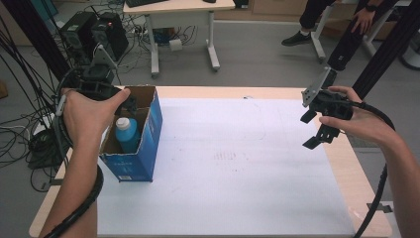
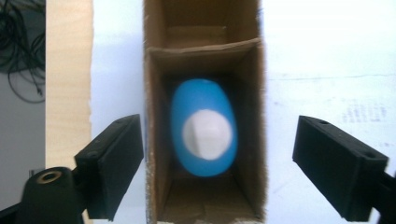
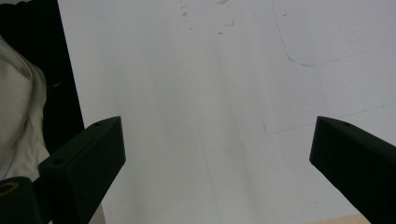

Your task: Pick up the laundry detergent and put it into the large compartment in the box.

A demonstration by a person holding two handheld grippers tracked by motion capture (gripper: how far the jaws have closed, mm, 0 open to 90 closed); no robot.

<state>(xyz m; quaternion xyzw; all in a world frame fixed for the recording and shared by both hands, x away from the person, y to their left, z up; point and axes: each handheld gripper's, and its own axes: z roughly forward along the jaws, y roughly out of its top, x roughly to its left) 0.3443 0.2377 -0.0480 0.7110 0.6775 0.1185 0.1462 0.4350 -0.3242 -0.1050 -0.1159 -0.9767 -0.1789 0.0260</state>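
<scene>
High view: the table (image 1: 346, 163), wooden-edged and covered by a white sheet (image 1: 233, 163), lies under both tongs. A blue cardboard box (image 1: 143, 144), top open, stands upright near the table's left edge, directly beneath the left tongs (image 1: 130, 103). The right tongs (image 1: 313, 130) are well apart from the box, held above the sheet near the table's right edge, tilted down toward it. A person's hand grips each tool, and a black cable trails from each along the forearm.

Left gripper view: the left tongs (image 2: 217, 158) point straight down into the box (image 2: 154, 140). Their jaws stand wide apart, one outside each long wall of the box, holding nothing. Between the jaws and below them, a blue bottle (image 2: 204, 105) with a white cap (image 2: 207, 134) stands upright inside the box. A cardboard divider (image 2: 203, 48) crosses the box beyond the bottle, with a second compartment past it; what that compartment contains cannot be told.

Right gripper view: the right tongs (image 3: 217, 158) have jaws wide apart and hold nothing. Below them lies bare white sheet (image 3: 201, 93) with faint pen lines (image 3: 299, 63) ahead and to one side.

In the high view the bottle (image 1: 127, 134) shows through the box's open top, just below the left tongs.
</scene>
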